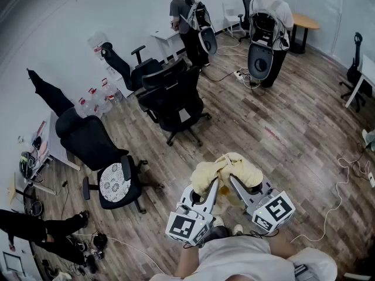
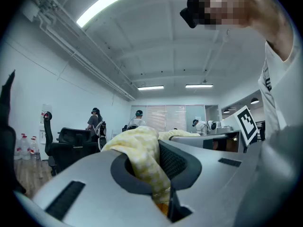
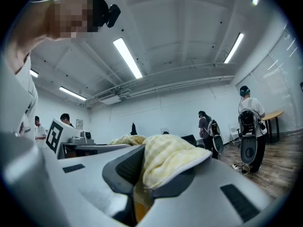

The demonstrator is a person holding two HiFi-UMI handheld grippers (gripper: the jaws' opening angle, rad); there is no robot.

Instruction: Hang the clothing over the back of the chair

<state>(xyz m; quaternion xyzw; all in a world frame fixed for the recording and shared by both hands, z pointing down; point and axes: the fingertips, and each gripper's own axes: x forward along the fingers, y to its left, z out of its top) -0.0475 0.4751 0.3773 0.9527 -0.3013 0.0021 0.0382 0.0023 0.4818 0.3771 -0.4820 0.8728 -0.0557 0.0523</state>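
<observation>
A pale yellow checked garment (image 1: 228, 171) hangs bunched between my two grippers, held up in front of the person. My left gripper (image 1: 214, 183) is shut on one part of the cloth (image 2: 142, 157), which spills over its jaws. My right gripper (image 1: 233, 181) is shut on another part (image 3: 165, 162). The two point level and close together. A black office chair (image 1: 176, 101) with a tall back stands a few steps ahead on the wood floor. A second black chair (image 1: 102, 157) with a white lace seat pad is at the left.
Two people (image 1: 266, 31) with gear on their backs stand at the far end near a white desk (image 1: 167, 35) and a round table (image 1: 304, 22). Water bottles (image 1: 96, 95) line the left wall. Cables (image 1: 340, 186) lie on the floor at right.
</observation>
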